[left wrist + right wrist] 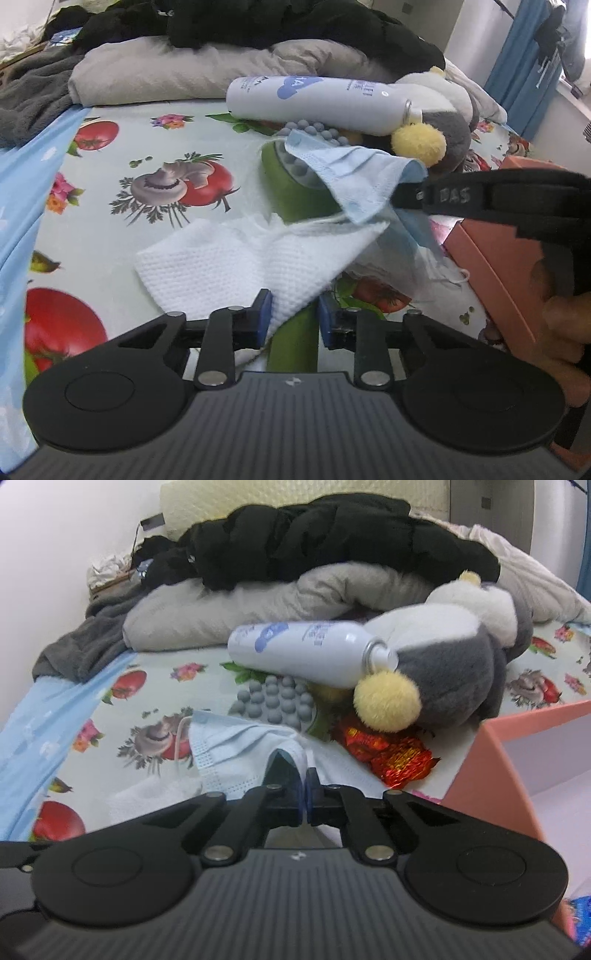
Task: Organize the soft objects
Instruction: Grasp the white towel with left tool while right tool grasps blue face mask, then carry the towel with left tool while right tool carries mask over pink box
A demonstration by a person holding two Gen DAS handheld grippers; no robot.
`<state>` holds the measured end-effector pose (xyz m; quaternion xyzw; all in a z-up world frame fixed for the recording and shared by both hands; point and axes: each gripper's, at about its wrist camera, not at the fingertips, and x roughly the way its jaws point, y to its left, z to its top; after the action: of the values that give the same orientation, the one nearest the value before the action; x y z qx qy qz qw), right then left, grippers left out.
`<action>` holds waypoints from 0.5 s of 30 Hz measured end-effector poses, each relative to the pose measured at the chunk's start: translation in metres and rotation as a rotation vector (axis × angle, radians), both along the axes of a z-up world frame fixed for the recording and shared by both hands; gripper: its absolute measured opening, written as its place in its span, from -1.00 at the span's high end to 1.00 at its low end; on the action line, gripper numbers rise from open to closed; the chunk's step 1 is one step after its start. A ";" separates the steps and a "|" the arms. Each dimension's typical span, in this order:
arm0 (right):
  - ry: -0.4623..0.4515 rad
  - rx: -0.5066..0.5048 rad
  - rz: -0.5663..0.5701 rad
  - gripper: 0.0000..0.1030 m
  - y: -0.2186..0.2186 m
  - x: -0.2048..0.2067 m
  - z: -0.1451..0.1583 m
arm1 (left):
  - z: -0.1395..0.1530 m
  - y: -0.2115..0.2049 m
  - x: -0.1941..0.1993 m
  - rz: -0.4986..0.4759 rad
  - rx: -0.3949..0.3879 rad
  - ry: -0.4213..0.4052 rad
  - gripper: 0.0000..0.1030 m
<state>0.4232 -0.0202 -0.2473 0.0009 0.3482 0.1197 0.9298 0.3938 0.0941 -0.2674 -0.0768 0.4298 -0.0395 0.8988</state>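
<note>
A white paper towel [229,258] lies on the patterned bed sheet [122,147], with one corner pulled taut into my left gripper [295,315], which is shut on it. The green handle [291,184] of a nubbed massager also shows in the narrow gap between the pads; whether it is clamped too I cannot tell. A light blue face mask [354,173] hangs lifted over the massager, pinched at its edge by my right gripper [402,194]. In the right wrist view the right gripper [306,790] is shut on the mask [236,746].
A white spray can [299,653] rests against a grey and white plush toy [454,675]. Red foil wrappers [388,753] lie near an open pink box [498,760] at the right. Black clothes [314,539] and a grey pillow [177,70] fill the back.
</note>
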 end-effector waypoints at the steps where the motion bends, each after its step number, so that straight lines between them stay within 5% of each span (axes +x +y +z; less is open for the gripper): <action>1: -0.008 -0.003 -0.001 0.90 -0.001 -0.004 0.004 | 0.003 0.001 -0.003 0.011 -0.006 -0.003 0.66; 4: -0.018 -0.002 0.003 0.90 -0.005 -0.015 0.014 | 0.015 0.006 -0.013 0.026 -0.024 -0.019 0.85; 15: -0.048 0.007 -0.002 0.90 -0.016 -0.078 0.049 | 0.063 0.004 -0.064 0.058 -0.024 -0.063 0.88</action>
<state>0.3447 -0.0363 -0.1984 0.0016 0.3254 0.1198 0.9380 0.3295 0.0979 -0.2044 -0.0989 0.3983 -0.0211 0.9117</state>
